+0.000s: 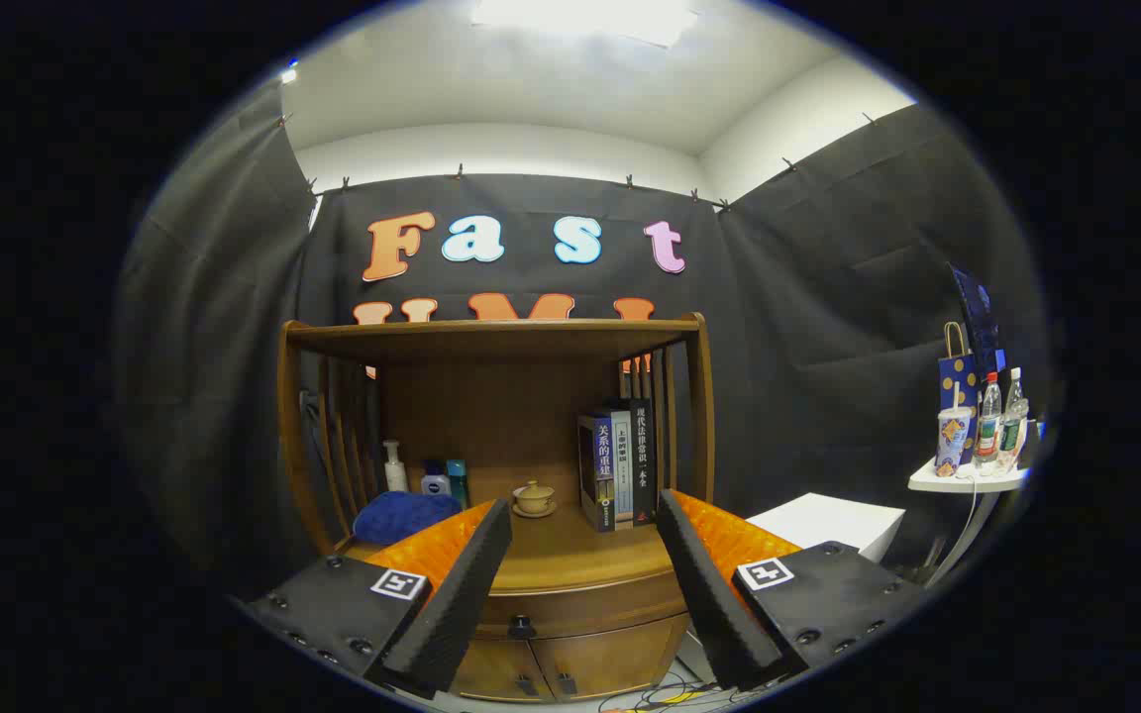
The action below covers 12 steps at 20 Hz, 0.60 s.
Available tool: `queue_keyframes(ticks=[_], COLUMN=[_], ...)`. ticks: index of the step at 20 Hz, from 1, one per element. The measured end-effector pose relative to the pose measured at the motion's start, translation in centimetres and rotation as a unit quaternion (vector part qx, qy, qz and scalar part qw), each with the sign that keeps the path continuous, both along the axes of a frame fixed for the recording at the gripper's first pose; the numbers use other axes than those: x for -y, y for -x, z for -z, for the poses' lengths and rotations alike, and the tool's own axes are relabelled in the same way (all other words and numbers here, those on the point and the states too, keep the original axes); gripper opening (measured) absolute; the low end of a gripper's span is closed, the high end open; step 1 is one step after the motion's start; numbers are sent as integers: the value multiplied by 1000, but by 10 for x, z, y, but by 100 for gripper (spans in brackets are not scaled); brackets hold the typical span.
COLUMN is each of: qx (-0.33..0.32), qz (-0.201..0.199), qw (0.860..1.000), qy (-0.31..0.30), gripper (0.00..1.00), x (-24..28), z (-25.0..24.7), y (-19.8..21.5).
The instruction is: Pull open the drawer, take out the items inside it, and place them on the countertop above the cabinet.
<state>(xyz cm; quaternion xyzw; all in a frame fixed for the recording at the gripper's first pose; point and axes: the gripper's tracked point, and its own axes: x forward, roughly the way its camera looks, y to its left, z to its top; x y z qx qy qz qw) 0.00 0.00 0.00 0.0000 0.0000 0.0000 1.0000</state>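
Wooden curved drawer (570, 606) with a dark round knob (522, 626) sits closed ahead, between the wide-spread gripper (585, 515) fingers.

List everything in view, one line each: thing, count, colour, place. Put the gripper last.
cabinet: one, brown wood, ahead of the fingers, with a slatted shelf frame above its countertop.
drawer: one, brown, closed, under the countertop.
drawer knob: one, dark, on the drawer front, between the fingers.
cabinet doors: two, brown, below the drawer.
books: about three, dark and blue, upright on the countertop.
teapot: one, beige, on a saucer, left of the books.
bottles: about three, white and teal, at the back left.
blue cushion: one, on the countertop, left.
side shelf: one, white, far right, holding bottles, a cup and a bag.
white box: one, right of the cabinet.
gripper: one, open, fingers apart, short of the drawer.
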Motion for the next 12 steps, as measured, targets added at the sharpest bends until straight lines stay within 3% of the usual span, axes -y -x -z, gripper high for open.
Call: queue_keyframes(ticks=[12], qx=[4], qz=[-1], qw=[1000], qy=[-11], gripper=[98], x=[4], z=[2], y=[0])
